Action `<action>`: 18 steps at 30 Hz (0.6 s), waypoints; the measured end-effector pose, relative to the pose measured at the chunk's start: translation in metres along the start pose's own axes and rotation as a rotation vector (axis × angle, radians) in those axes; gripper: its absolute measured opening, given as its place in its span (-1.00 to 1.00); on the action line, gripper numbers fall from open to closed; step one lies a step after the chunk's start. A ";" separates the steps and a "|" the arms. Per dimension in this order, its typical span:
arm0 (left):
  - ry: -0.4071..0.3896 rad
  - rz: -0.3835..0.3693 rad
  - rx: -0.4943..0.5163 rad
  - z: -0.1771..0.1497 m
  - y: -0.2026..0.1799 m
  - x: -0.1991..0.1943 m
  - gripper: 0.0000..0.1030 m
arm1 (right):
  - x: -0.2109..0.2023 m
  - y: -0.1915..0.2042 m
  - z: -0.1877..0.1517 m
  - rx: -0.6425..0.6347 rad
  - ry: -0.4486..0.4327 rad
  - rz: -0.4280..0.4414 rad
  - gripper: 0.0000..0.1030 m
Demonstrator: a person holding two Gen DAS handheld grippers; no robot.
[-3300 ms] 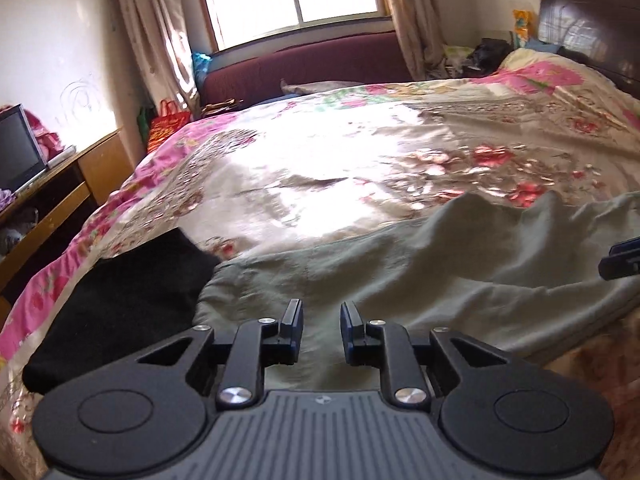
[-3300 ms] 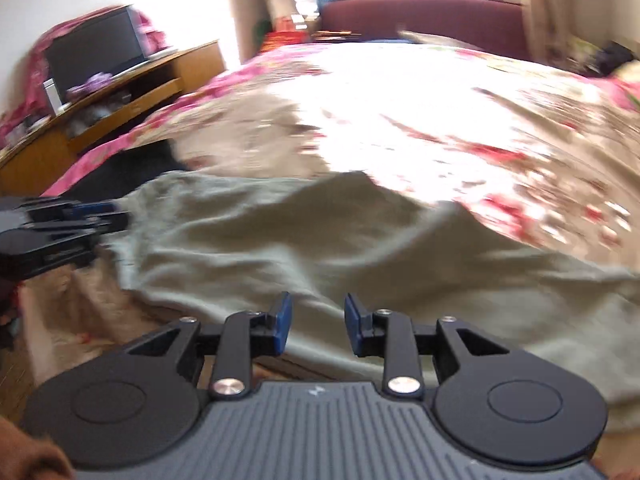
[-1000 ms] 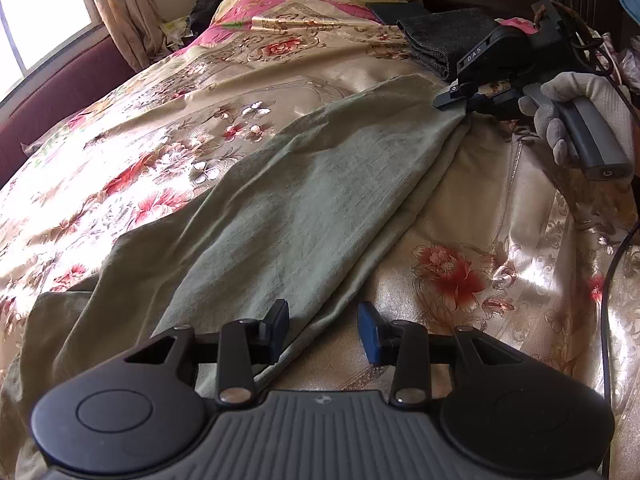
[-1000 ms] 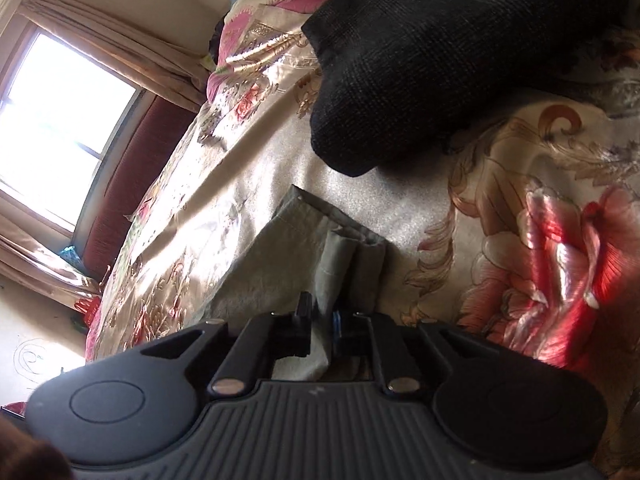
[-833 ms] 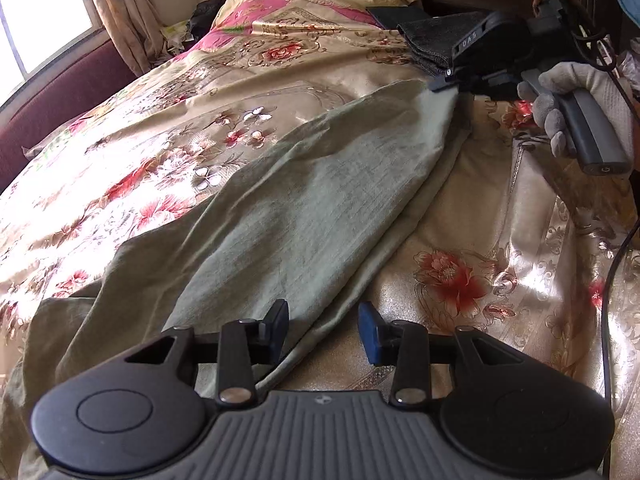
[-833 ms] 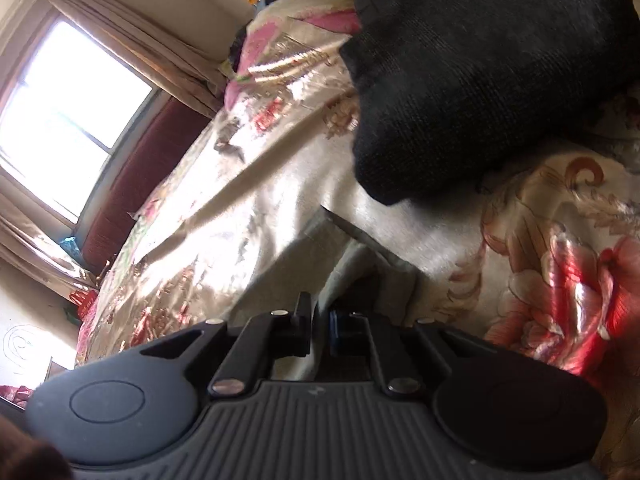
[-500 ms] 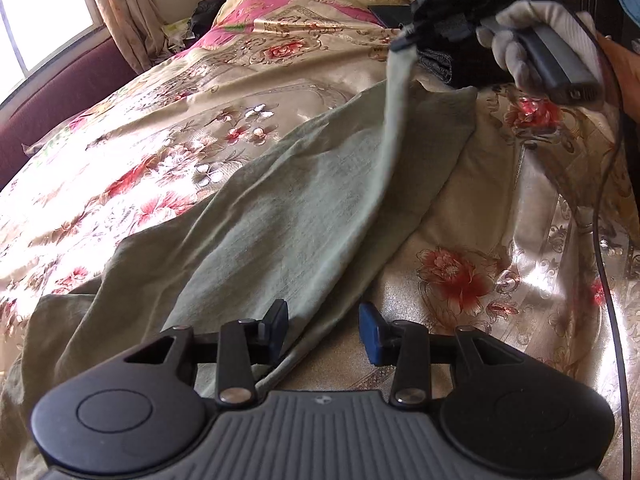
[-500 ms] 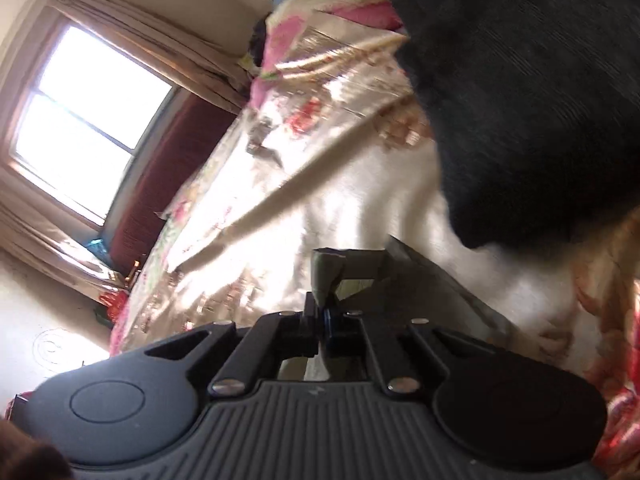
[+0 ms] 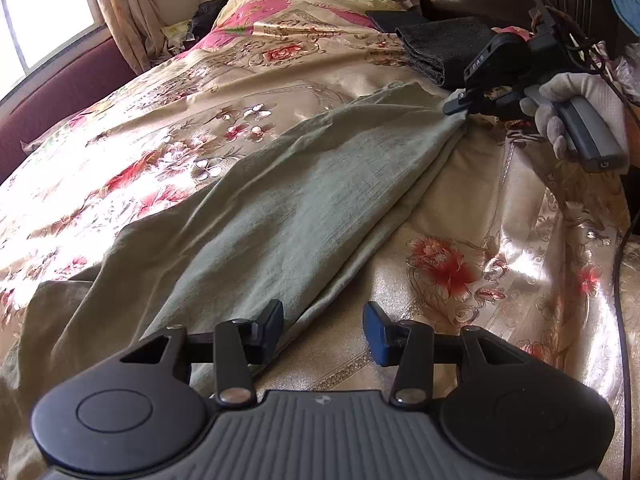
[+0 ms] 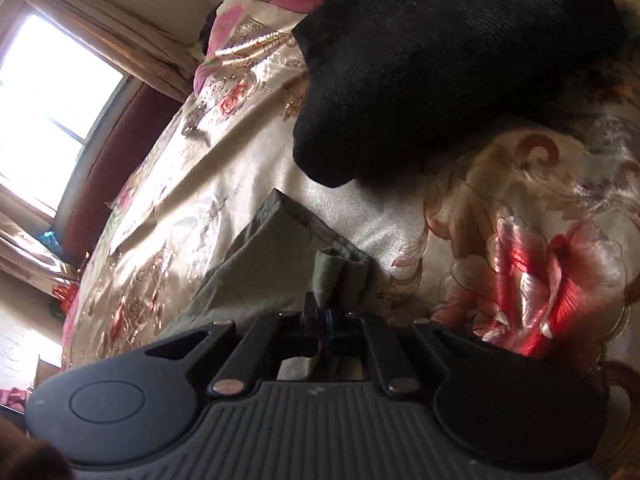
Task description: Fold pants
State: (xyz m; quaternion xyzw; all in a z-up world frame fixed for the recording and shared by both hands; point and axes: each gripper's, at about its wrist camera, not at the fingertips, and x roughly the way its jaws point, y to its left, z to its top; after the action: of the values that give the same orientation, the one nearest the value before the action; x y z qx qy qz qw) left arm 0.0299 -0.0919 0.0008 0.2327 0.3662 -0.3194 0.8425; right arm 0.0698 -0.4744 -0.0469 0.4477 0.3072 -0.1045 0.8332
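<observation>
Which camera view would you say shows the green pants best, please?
The left wrist view: the green pants stretch across the bedspread to the right tongs. The right wrist view shows only the bunched hem pinched in those tongs.

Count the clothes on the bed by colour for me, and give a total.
Green: 1, the pants spread across the bedspread, one end pinched in the right hand-held gripper.
Black or dark grey: 1, a folded dark garment near the headboard.
Total: 2 pieces of clothing that can be made out.
</observation>
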 end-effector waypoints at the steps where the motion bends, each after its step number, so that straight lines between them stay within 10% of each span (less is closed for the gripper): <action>1: 0.003 -0.001 -0.002 0.000 0.000 0.000 0.13 | 0.000 0.003 0.003 -0.016 -0.008 -0.003 -0.83; 18: -0.006 0.001 0.005 0.005 0.000 0.004 0.13 | -0.029 0.008 0.002 -0.046 -0.063 -0.048 -0.38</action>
State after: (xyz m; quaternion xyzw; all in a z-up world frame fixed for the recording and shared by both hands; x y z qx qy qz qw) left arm 0.0348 -0.0966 0.0010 0.2341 0.3627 -0.3205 0.8432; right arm 0.0509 -0.4748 -0.0229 0.4174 0.2938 -0.1316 0.8498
